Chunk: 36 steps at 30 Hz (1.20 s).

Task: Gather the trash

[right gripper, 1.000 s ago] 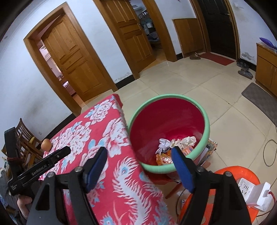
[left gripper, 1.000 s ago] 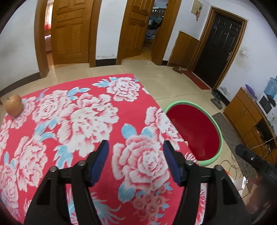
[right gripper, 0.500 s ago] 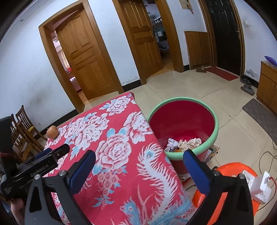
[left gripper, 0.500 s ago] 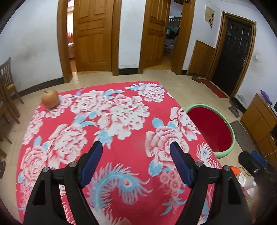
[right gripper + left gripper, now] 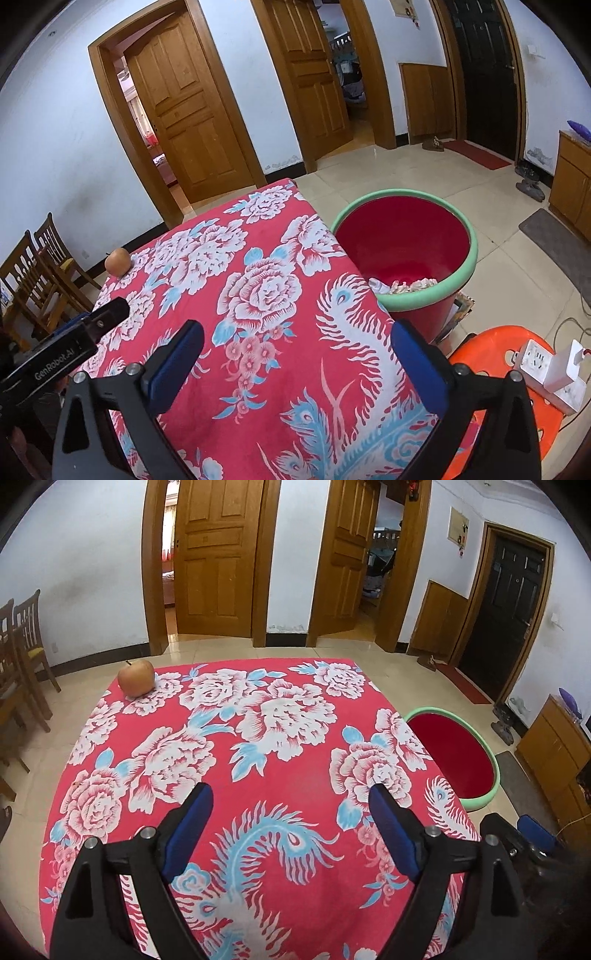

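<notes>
Left wrist: one left gripper (image 5: 291,829), blue pads spread, empty; one round orange-brown apple (image 5: 136,678) at far-left corner of one red floral tablecloth (image 5: 258,746).

Right wrist: one right gripper (image 5: 295,363), spread, empty; one upright red green-rimmed plastic bucket (image 5: 466,266) beside table, mouth upward, crumpled white paper trash (image 5: 404,285) inside.

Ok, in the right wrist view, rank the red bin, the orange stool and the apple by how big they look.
1. Red bin, largest.
2. Orange stool, partly hidden and nearer the camera, so unsure.
3. Apple, smallest, though farthest.
</notes>
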Tool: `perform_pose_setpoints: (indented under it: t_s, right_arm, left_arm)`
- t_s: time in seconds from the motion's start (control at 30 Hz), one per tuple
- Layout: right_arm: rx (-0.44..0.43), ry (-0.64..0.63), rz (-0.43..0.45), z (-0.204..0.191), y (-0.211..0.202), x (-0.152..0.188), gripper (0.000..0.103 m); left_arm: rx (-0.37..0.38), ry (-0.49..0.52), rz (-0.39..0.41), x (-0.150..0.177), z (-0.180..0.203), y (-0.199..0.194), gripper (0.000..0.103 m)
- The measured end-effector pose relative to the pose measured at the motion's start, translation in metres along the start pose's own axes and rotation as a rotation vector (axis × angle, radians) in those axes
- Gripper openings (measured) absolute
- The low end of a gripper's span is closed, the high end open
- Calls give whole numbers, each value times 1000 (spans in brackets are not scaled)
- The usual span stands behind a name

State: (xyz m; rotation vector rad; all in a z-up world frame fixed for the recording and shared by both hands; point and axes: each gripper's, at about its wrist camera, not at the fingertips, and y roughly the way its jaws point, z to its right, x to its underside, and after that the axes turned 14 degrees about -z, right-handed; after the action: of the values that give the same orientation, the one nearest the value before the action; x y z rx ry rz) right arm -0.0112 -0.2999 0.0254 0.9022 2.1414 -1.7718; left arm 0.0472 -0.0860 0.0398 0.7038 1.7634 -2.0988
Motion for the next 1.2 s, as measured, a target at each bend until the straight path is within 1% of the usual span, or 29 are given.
perform_pose_setpoints:
  t_s: [0.1,0.23,0.53,1.2]
  right_arm:
    - [5,-6,2,-3,-1,3,103]
    - [4,-14,3,-5,-2,5,103]
    - [3,-28,10,-11,-6,7,103]
    - [-1,-31,4,-16,-8,9,103]
  left_arm:
    - [-1,-7,2,3,-2,-1,86]
    - [-22,-4,11,6,-3,-3,86]
    - [-18,-22,11,9,-8,-6,86]
    - [-17,-26,7,10,-10,-7,86]
